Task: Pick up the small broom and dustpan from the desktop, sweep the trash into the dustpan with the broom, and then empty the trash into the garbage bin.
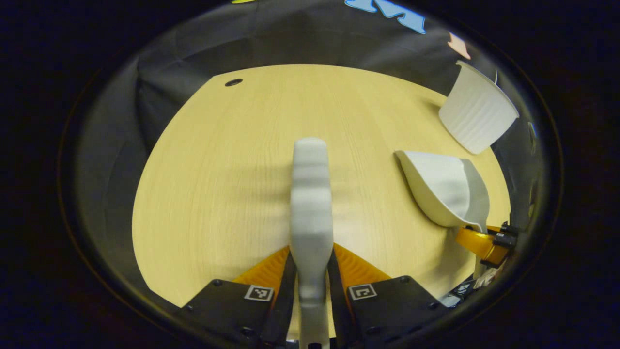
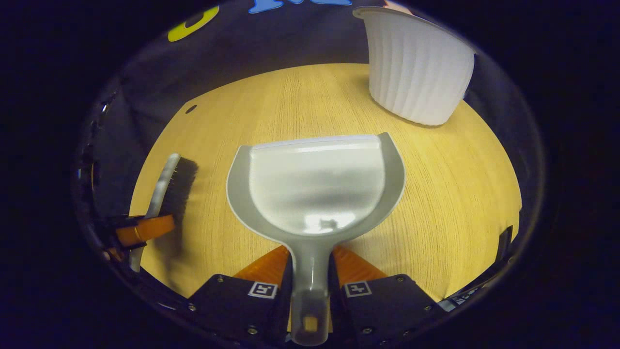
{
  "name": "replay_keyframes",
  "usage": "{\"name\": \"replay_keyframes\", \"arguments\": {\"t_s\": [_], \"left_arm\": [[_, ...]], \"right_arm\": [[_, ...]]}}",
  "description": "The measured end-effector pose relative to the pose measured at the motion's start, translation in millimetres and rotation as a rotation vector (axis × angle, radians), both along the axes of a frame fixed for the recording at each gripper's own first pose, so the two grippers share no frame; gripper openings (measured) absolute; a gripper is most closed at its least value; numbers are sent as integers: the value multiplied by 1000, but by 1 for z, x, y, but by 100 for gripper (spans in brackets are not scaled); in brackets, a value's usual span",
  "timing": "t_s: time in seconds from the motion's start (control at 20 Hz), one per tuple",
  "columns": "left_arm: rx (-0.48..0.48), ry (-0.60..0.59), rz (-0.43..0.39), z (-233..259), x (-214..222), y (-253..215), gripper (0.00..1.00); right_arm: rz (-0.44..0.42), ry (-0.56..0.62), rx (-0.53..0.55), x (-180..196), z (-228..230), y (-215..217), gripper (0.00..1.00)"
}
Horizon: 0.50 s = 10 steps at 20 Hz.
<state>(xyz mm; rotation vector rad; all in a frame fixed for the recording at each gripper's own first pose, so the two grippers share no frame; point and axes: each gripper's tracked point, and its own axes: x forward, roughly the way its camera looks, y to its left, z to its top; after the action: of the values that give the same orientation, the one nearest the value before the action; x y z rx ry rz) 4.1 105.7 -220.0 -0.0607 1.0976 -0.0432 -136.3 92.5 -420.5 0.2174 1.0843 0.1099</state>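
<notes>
My left gripper (image 1: pixel 311 261) is shut on the small broom (image 1: pixel 310 194), whose pale back runs up the middle of the left gripper view above the desktop. In the right gripper view the same broom (image 2: pixel 174 186) shows dark bristles at the left, with the left gripper (image 2: pixel 143 229) on its handle. My right gripper (image 2: pixel 310 271) is shut on the handle of the grey dustpan (image 2: pixel 315 184), whose pan faces up and looks bare over the desk. The dustpan (image 1: pixel 443 186) also appears at the right of the left gripper view, with the right gripper (image 1: pixel 484 242) behind it.
A white ribbed garbage bin (image 2: pixel 416 68) stands on the wooden desk (image 2: pixel 460 194) at the far right; in the left gripper view the bin (image 1: pixel 477 114) is at the upper right. The desk (image 1: pixel 218 184) has a small cable hole (image 1: pixel 233 82) at its far left corner.
</notes>
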Motion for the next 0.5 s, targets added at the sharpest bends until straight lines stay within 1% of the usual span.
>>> {"name": "replay_keyframes", "arguments": {"t_s": [0.05,0.1,0.15,0.2,0.25,0.3,0.35,0.4,0.45,0.5], "left_arm": [[8,-18,-1,6,1,0,44],[18,-37,-11,13,3,0,45],[32,-53,-18,20,4,1,46],[33,-63,-23,26,4,0,52],[29,-74,-24,33,4,-2,58],[30,-87,-23,40,4,-4,63],[36,-102,-21,48,4,-4,75],[42,-125,-15,50,2,-8,82],[44,-153,-9,53,1,-2,96],[43,-182,-5,61,8,-9,98]], "right_arm": [[5,-2,2,-2,1,-2,44],[9,-6,10,-3,5,-4,49],[11,-9,16,-3,8,-6,58],[11,-13,26,-4,10,-8,62],[9,-22,33,-4,14,-9,76],[7,-31,41,-4,20,-11,80],[6,-40,48,-5,26,-14,92],[4,-53,52,-6,33,-17,94],[3,-69,56,-4,38,-21,98],[2,-88,59,-4,44,-24,98]]}}
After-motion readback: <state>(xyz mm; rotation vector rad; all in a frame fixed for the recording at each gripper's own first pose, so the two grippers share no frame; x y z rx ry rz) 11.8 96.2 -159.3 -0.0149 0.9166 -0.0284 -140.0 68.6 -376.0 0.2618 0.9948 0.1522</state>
